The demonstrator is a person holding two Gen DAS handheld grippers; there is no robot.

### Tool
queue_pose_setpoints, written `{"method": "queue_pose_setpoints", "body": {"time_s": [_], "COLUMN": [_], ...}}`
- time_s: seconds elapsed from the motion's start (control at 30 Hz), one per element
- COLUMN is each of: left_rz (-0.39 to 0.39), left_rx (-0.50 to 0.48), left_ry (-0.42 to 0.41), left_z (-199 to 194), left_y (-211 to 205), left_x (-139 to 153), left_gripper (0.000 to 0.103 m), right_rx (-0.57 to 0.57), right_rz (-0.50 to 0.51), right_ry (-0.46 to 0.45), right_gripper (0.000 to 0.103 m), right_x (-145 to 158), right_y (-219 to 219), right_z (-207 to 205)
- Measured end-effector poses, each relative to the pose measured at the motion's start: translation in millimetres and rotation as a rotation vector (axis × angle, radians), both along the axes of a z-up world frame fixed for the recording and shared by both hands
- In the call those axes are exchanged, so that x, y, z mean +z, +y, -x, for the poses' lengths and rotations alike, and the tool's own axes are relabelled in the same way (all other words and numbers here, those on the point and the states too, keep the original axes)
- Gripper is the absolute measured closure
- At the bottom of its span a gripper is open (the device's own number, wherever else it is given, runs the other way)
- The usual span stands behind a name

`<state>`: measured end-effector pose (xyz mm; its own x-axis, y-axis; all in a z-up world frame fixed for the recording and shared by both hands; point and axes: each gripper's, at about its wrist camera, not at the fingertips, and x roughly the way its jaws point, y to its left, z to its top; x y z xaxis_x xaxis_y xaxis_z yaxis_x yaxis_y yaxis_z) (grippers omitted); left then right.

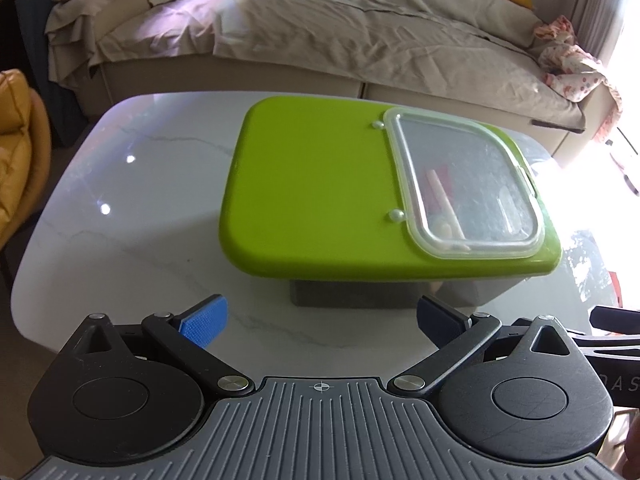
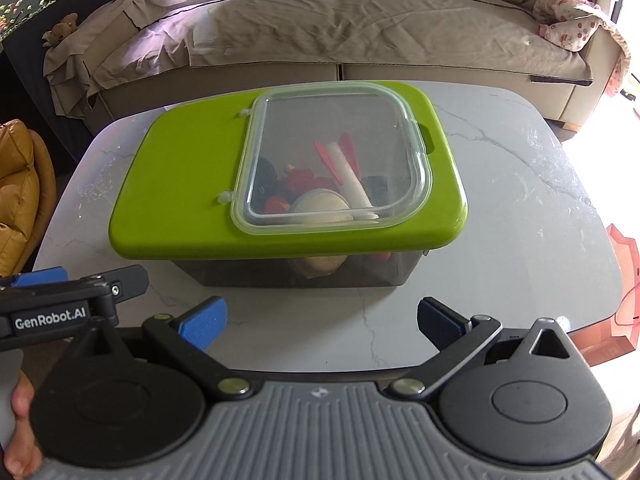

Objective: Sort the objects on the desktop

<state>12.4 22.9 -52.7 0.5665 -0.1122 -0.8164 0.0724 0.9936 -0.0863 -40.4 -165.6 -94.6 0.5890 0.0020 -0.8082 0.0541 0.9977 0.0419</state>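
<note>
A grey storage box with a green lid [image 1: 316, 184] stands on the white marble table [image 1: 132, 216]; it also shows in the right wrist view [image 2: 180, 204]. A clear flap [image 2: 332, 152] in the lid is closed, and through it I see several toys: a white stick, red pieces, a beige ball, a dark object. My left gripper [image 1: 320, 324] is open and empty, in front of the box. My right gripper [image 2: 320, 324] is open and empty, also in front of the box. The left gripper also shows at the left of the right wrist view [image 2: 76, 284].
A sofa under a beige cover [image 2: 340, 24] runs behind the table. A yellow leather seat [image 2: 20, 196] stands at the left. A pink object [image 2: 622, 292] sits past the table's right edge. Bright light floods in at the right.
</note>
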Motion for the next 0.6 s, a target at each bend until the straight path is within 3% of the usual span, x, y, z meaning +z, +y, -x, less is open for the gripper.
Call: {"method": "queue_pose_setpoints", "body": {"time_s": [0.6], "left_rz": [0.013], "left_rx": [-0.001], "left_ry": [0.013], "left_z": [3.3], "left_y": [-0.5], "left_x": [-2.1], "left_gripper": [0.000], "right_rx": [-0.002], "right_rz": [0.001], "right_ry": [0.003], "right_gripper": [0.000], "right_x": [-0.8], "right_y": [0.3], "right_z": [0.0]}}
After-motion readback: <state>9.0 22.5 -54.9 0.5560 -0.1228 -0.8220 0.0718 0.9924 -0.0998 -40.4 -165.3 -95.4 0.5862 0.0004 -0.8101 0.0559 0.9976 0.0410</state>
